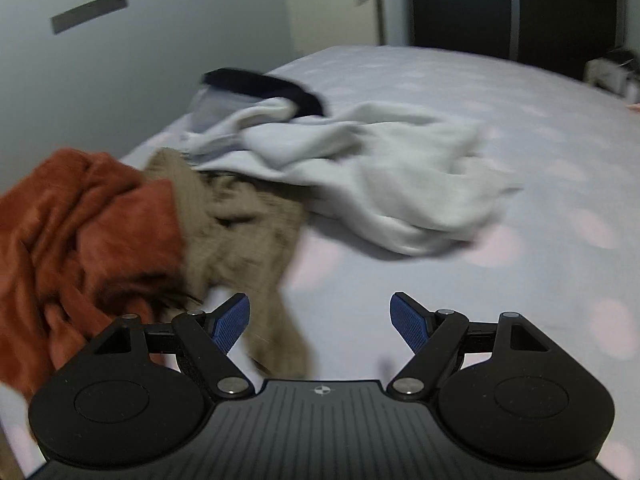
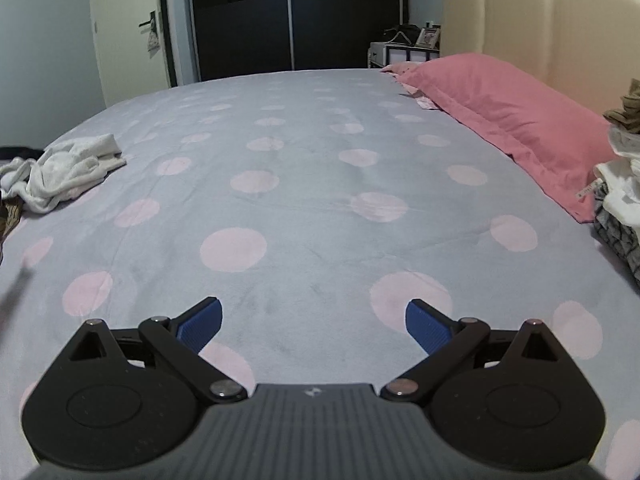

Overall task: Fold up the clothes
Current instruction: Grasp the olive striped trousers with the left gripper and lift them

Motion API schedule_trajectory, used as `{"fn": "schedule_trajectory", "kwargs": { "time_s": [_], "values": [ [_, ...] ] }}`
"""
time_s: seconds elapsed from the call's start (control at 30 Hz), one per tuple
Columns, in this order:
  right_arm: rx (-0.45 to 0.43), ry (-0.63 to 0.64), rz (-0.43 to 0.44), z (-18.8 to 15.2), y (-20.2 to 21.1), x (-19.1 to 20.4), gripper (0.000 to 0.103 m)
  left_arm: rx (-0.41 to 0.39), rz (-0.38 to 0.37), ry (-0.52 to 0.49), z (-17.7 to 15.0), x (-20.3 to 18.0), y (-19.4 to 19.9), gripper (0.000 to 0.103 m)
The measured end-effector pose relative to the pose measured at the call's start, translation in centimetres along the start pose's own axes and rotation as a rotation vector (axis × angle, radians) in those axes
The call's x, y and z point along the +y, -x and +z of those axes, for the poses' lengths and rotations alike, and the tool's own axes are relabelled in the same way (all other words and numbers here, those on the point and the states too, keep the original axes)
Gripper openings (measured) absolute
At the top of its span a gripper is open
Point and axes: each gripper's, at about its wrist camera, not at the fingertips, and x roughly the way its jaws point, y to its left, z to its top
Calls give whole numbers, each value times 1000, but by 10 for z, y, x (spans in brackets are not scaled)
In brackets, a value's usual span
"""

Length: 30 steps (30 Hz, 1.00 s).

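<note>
A heap of unfolded clothes lies on the bed in the left wrist view: a rust-orange garment (image 1: 80, 232) at the left, a tan garment (image 1: 240, 228) beside it, a crumpled white garment (image 1: 380, 172) further back, and a dark-banded piece (image 1: 264, 84) behind. My left gripper (image 1: 320, 320) is open, hovering just in front of the tan garment, its left fingertip close to the cloth. My right gripper (image 2: 314, 326) is open over bare bedspread (image 2: 320, 184), with nothing between its fingers. The white garment (image 2: 64, 168) shows at the far left of the right wrist view.
A pink pillow (image 2: 508, 120) lies along the right side by a cream headboard (image 2: 540, 36). A stack of folded clothes (image 2: 620, 184) sits at the right edge. A dark wardrobe (image 2: 288, 16), a door (image 2: 128, 28) and a nightstand (image 2: 400, 50) stand beyond the bed.
</note>
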Motion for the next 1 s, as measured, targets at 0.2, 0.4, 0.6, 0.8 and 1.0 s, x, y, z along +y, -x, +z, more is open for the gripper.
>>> {"fn": "schedule_trajectory", "kwargs": {
  "time_s": [0.2, 0.4, 0.6, 0.8, 1.0],
  "values": [
    [44, 41, 10, 1, -16, 8, 100, 34, 87, -1, 17, 28, -57, 77],
    [53, 54, 20, 4, -26, 14, 100, 62, 75, 18, 10, 46, -97, 60],
    [76, 66, 25, 3, -32, 16, 100, 90, -22, -21, 20, 56, -92, 5],
    [54, 88, 39, 3, -24, 18, 100, 19, -87, -72, 29, 51, -52, 2],
    [23, 49, 57, 6, -11, 14, 100, -60, -230, -101, 41, 32, 18, 1]
  ]
}}
